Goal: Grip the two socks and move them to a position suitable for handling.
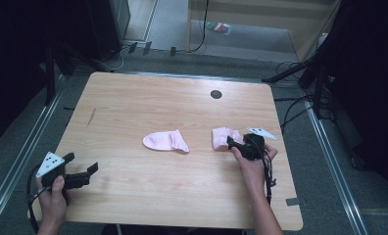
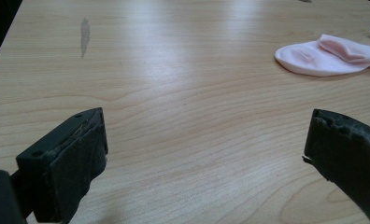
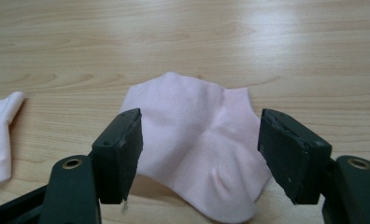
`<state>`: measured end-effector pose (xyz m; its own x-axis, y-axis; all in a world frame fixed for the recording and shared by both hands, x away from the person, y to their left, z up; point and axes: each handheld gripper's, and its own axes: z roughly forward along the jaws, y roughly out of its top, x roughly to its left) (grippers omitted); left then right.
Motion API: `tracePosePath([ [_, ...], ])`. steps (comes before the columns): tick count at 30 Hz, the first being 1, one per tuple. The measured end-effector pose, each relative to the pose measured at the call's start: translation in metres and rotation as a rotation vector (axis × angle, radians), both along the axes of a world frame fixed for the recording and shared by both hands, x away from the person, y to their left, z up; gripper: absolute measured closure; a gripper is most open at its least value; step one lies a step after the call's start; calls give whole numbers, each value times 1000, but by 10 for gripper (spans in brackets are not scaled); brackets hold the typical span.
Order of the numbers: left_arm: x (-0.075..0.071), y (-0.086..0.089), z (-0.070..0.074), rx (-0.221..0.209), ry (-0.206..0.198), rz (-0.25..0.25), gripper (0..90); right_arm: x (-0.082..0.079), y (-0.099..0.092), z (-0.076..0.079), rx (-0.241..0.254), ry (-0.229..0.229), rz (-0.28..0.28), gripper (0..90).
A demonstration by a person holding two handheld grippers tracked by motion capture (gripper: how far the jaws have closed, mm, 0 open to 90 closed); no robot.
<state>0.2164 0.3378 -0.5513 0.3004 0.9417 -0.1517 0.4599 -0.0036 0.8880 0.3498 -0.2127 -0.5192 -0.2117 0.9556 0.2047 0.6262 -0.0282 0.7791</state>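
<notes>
Two pink socks lie on the wooden table [image 1: 133, 98], set apart from each other near its middle. The first sock [image 1: 165, 141] lies flat at the centre, and the second sock [image 1: 223, 137] lies to its right, looking bunched or folded, though the high view is too small to be sure.

The right gripper [image 1: 233, 143] is at the second sock's near edge. In the right gripper view its two fingers [image 3: 120, 151] stand wide apart with that sock [image 3: 197, 140] between them; the pads flank the fabric without pressing on it, so nothing is gripped.

The left gripper [image 1: 86, 169] sits at the table's near left corner, well apart from both socks. Its two fingers [image 2: 66, 168] are spread wide over bare wood and hold nothing.
</notes>
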Motion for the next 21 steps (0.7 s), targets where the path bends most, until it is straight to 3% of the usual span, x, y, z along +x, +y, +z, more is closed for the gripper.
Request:
tracePosePath([
  [10, 0, 0, 0, 3, 2, -2, 0, 14, 24, -3, 21, 28, 19, 311],
  [12, 0, 0, 0, 1, 0, -2, 0, 16, 32, -6, -18, 39, 26, 304],
  [18, 0, 0, 0, -1, 2, -4, 0, 21, 43, -19, -74, 93, 16, 325],
  [21, 0, 1, 0, -1, 3, -4, 0, 20, 44, -22, -93, 74, 9, 379],
])
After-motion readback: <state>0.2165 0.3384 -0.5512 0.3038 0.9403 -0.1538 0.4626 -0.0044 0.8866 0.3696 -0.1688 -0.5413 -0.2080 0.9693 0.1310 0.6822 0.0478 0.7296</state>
